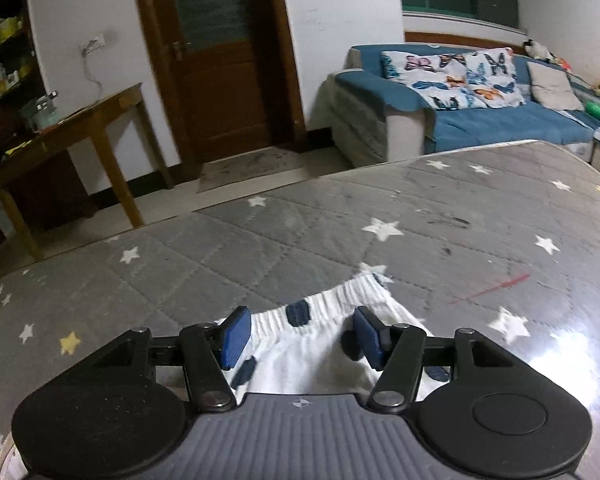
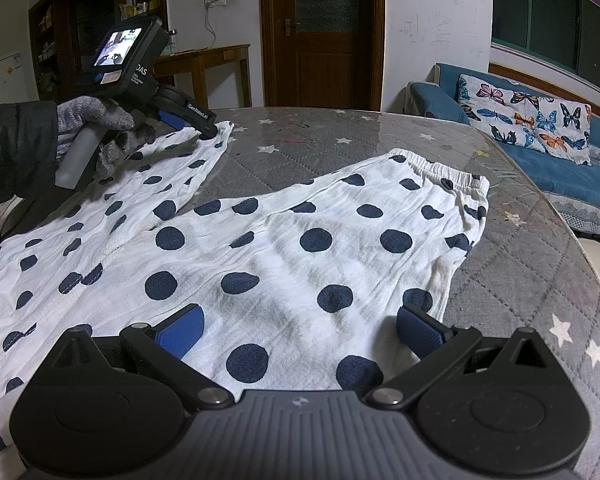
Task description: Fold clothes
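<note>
White trousers with navy dots (image 2: 300, 240) lie spread flat on a grey star-patterned quilted surface (image 2: 540, 280). My right gripper (image 2: 300, 330) hovers low over the near part of the wide leg, jaws open wide, with cloth below them and nothing pinched. A gloved hand (image 2: 96, 120) holds my left gripper (image 2: 210, 133), whose tip rests at the far end of the narrower leg. In the left wrist view the left gripper (image 1: 302, 336) is open, its blue pads (image 1: 236, 334) standing either side of the gathered elastic hem (image 1: 320, 304) without pressing it.
The surface ends in a rounded far edge (image 1: 340, 172), with floor beyond. Past it stand a blue sofa (image 1: 500, 120) with a butterfly pillow (image 2: 528, 116), a wooden side table (image 1: 80, 128) and a brown door (image 2: 320, 32). Bare quilt lies right of the trousers.
</note>
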`<move>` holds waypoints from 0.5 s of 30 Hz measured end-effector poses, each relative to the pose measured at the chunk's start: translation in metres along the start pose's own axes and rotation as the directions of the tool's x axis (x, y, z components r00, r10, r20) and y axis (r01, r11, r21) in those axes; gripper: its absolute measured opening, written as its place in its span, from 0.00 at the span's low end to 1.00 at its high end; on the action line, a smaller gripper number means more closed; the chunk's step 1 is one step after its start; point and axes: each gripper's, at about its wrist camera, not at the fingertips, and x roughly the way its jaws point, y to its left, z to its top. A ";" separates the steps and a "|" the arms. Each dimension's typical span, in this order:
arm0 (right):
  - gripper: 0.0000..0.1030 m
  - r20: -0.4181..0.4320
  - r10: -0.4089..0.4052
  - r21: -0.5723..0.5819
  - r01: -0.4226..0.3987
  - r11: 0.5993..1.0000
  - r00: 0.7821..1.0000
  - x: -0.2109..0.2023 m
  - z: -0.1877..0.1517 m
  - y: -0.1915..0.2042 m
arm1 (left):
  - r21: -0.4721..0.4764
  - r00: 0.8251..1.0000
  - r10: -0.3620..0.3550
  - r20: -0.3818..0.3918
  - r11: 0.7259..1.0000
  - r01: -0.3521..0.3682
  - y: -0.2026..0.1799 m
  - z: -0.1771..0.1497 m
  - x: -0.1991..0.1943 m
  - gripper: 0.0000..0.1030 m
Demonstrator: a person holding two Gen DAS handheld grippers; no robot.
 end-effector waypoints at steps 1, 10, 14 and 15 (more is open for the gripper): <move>1.00 0.000 0.000 0.000 0.000 1.000 1.000 0.000 0.000 0.000 | -0.002 1.000 -0.006 0.002 1.000 0.006 0.001 -0.001 -0.004 0.58; 1.00 -0.001 -0.002 -0.002 0.002 1.000 1.000 0.000 0.000 0.000 | 0.030 0.994 -0.111 0.004 0.993 0.111 0.005 -0.034 -0.063 0.58; 1.00 -0.002 -0.004 -0.004 0.004 1.000 1.000 0.000 0.000 0.001 | 0.061 0.987 -0.162 -0.020 0.985 0.163 0.001 -0.055 -0.088 0.58; 1.00 -0.002 -0.005 -0.005 0.005 1.000 1.000 0.001 0.000 0.001 | 0.068 0.985 -0.172 -0.022 0.983 0.173 0.000 -0.060 -0.093 0.58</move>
